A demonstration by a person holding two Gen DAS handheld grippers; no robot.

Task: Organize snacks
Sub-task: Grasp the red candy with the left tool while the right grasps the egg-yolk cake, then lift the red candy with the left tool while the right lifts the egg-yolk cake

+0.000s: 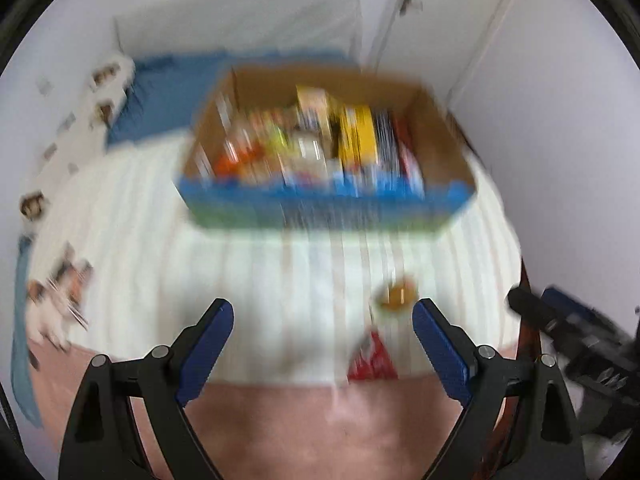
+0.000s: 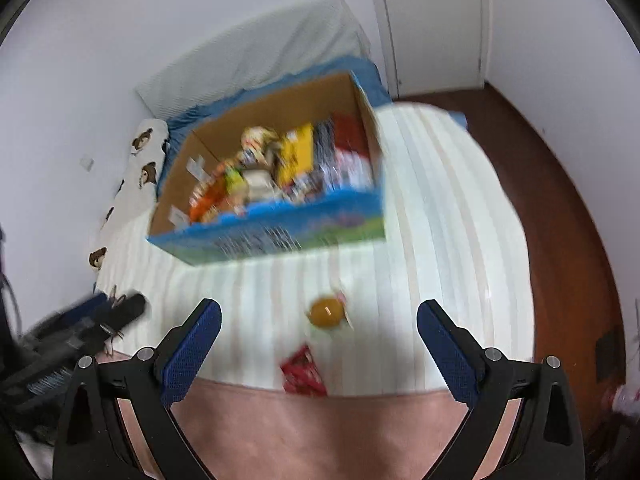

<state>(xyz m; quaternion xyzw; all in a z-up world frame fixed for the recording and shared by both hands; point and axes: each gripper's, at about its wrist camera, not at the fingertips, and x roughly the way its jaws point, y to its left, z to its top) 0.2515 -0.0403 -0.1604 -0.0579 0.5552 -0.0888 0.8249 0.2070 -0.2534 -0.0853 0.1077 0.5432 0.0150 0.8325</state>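
Observation:
A cardboard box (image 1: pixel 436 128) (image 2: pixel 280 108) with a blue and green front stands on the white striped bed cover, filled with several upright snack packets. Nearer, a round orange-yellow wrapped snack (image 1: pixel 398 294) (image 2: pixel 327 312) and a red packet (image 1: pixel 372 358) (image 2: pixel 302 372) lie loose on the cover. My left gripper (image 1: pixel 323 316) is open above the bed with nothing between its blue pads; both loose snacks lie just inside its right finger. My right gripper (image 2: pixel 319 318) is open too, empty, and the orange snack shows between its fingers below. Both views are blurred.
A pink blanket (image 1: pixel 304 412) (image 2: pixel 320 428) covers the bed's near edge. A blue sheet (image 1: pixel 160 92) and a pillow (image 2: pixel 256 48) lie behind the box. Wooden floor (image 2: pixel 560 184) and a white door (image 2: pixel 432 24) are to the right. The other gripper shows at each view's edge.

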